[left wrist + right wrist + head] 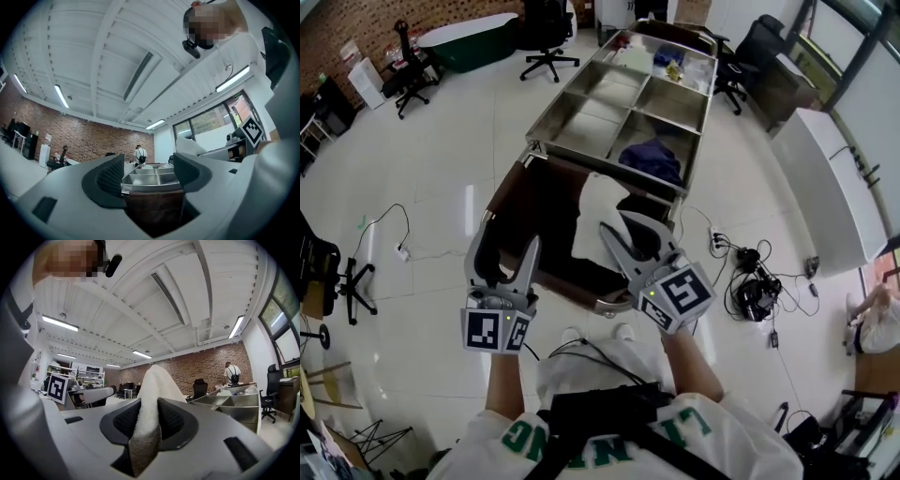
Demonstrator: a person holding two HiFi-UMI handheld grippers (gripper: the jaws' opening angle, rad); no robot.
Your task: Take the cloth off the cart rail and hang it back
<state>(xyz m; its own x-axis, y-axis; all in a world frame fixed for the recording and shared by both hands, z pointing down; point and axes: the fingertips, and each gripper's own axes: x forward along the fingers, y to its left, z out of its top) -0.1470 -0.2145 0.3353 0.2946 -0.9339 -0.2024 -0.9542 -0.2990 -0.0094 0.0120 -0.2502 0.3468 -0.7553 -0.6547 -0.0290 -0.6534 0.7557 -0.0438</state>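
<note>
White terry cloth (153, 390) is pinched tight in the right gripper (149, 423) at the near end of the compartmented steel cart (586, 131), while the left gripper (504, 248) hovers beside it, jaws spread, empty.

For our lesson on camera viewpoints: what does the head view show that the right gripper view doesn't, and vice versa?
Only the head view: a dark blue cloth in the cart, the brown bag at its end, floor cables. Only the right gripper view: a close look at the right gripper clamped on the white cloth, ceiling lights. Both: the cart's steel compartments.
</note>
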